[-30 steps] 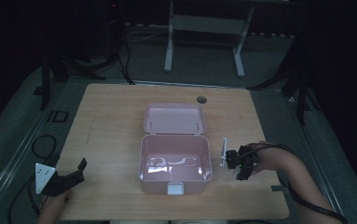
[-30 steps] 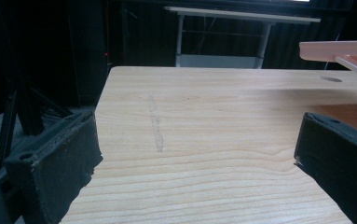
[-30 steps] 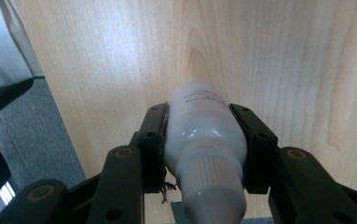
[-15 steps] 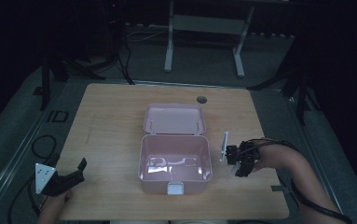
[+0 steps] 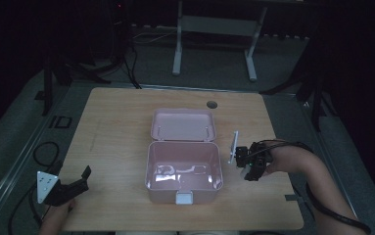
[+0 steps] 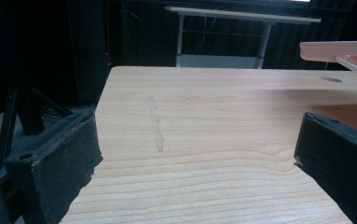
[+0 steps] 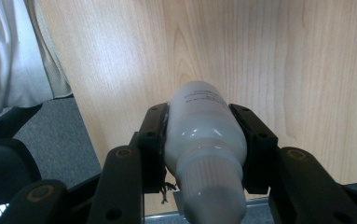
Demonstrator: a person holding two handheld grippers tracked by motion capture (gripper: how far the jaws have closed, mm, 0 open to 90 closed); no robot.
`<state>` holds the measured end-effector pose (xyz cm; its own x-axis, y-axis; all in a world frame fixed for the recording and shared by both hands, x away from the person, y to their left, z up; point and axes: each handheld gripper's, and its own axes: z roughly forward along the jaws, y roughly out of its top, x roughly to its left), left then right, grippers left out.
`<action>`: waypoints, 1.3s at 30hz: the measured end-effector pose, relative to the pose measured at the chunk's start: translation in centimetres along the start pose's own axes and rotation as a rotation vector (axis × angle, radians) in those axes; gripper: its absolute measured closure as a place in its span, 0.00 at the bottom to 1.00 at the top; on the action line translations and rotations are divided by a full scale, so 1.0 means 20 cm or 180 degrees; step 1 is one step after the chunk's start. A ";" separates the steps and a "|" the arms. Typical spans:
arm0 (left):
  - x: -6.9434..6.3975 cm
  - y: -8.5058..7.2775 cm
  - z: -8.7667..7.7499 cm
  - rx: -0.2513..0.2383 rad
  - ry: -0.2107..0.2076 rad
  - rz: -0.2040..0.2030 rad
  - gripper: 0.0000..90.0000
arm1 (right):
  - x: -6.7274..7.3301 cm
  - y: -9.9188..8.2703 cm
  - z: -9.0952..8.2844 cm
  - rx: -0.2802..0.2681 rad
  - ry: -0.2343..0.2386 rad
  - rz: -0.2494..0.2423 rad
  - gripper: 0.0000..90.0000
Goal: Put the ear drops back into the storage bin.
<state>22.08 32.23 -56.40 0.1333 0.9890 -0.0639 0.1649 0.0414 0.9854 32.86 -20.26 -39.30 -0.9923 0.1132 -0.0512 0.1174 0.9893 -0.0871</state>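
Tongs of our right gripper (image 7: 204,154) pinch a white bottle (image 7: 204,135) just right of the open pink box (image 5: 185,166), handy for loading; our left tongs (image 5: 80,180) wait spread over the worktop (image 5: 116,127).

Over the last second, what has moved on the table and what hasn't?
Very little. The right gripper, shut on the white bottle, eased slightly toward the person's side of the table, beside the open pink box. Nothing was picked up or released. The left gripper kept its place near the front left, jaws open; the box and its lid did not shift.
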 end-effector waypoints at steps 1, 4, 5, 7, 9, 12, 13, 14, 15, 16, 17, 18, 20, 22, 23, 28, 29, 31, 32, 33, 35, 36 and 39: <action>0.00 0.00 0.00 0.0000 0.0002 -0.0002 0.00 | 0.00 0.01 -0.01 -0.0002 -0.0009 -0.0021 0.66; 0.00 0.00 0.00 0.0002 0.0001 -0.0003 0.00 | 0.00 0.02 -0.03 -0.0011 -0.0018 -0.0038 0.66; 0.00 0.00 0.00 0.0002 -0.0001 -0.0004 0.00 | 0.00 0.04 -0.05 -0.0021 -0.0029 -0.0062 0.66; 0.00 0.00 0.00 0.0001 0.0000 -0.0003 0.00 | 0.00 0.05 -0.06 -0.0026 -0.0032 -0.0080 0.66; 0.00 0.00 0.00 -0.0002 -0.0001 -0.0005 0.00 | 0.00 0.06 -0.07 -0.0025 -0.0031 -0.0086 0.66; 0.00 0.00 0.00 -0.0002 -0.0005 -0.0007 0.00 | 0.01 0.09 -0.11 -0.0008 -0.0041 -0.0127 0.66; 0.00 0.00 0.00 -0.0003 -0.0007 -0.0010 0.00 | 0.01 0.10 -0.12 -0.0008 -0.0046 -0.0140 0.66; 0.00 0.00 0.00 -0.0004 -0.0007 -0.0012 0.00 | 0.01 0.10 -0.13 -0.0007 -0.0058 -0.0149 0.66; 0.00 0.00 0.00 -0.0004 -0.0006 -0.0012 0.00 | 0.01 0.11 -0.14 -0.0018 -0.0066 -0.0154 0.66; 0.00 0.00 0.00 -0.0004 -0.0006 -0.0012 0.00 | 0.01 0.11 -0.14 -0.0018 -0.0066 -0.0154 0.66; 0.00 0.00 0.00 0.0003 -0.0009 -0.0009 0.00 | 0.02 0.13 -0.16 -0.0040 -0.0070 -0.0173 0.66; 0.00 0.00 0.00 -0.0002 -0.0008 -0.0009 0.00 | 0.02 0.13 -0.16 -0.0040 -0.0070 -0.0173 0.66; 0.00 0.00 0.00 -0.0001 -0.0007 -0.0009 0.00 | 0.02 0.14 -0.18 -0.0052 -0.0073 -0.0172 0.66; 0.00 0.00 0.00 -0.0001 -0.0006 -0.0010 0.00 | 0.02 0.16 -0.19 -0.0067 -0.0079 -0.0194 0.66; 0.00 0.00 0.00 -0.0001 -0.0006 -0.0010 0.00 | 0.02 0.16 -0.20 -0.0075 -0.0087 -0.0203 0.66; 0.00 0.00 0.00 -0.0002 -0.0006 -0.0011 0.00 | 0.04 0.22 -0.23 -0.0083 -0.0106 -0.0270 0.66; 0.00 0.00 0.00 -0.0001 -0.0009 -0.0013 0.00 | 0.04 0.23 -0.23 -0.0081 -0.0113 -0.0279 0.66; 0.00 0.00 0.00 0.0001 -0.0008 -0.0012 0.00 | 0.05 0.25 -0.24 -0.0083 -0.0129 -0.0303 0.66; 0.00 0.00 0.00 0.0001 -0.0008 -0.0012 0.00 | 0.05 0.26 -0.24 -0.0096 -0.0133 -0.0317 0.66; 0.00 0.00 0.00 0.0001 -0.0009 -0.0011 0.00 | 0.05 0.27 -0.24 -0.0114 -0.0123 -0.0326 0.66; 0.00 0.00 0.00 -0.0001 -0.0010 -0.0012 0.00 | 0.06 0.28 -0.24 -0.0125 -0.0125 -0.0350 0.66; 0.00 0.00 0.00 -0.0001 -0.0010 -0.0011 0.00 | 0.06 0.31 -0.24 -0.0137 -0.0120 -0.0371 0.66; 0.00 0.00 0.00 -0.0002 -0.0011 -0.0013 0.00 | 0.06 0.34 -0.24 -0.0150 -0.0110 -0.0395 0.66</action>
<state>22.09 32.27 -56.40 0.1360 0.9883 -0.0686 0.1649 0.0456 0.9853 32.21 -13.01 -35.25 -0.9969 -0.0128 -0.0771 -0.0091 0.9988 -0.0480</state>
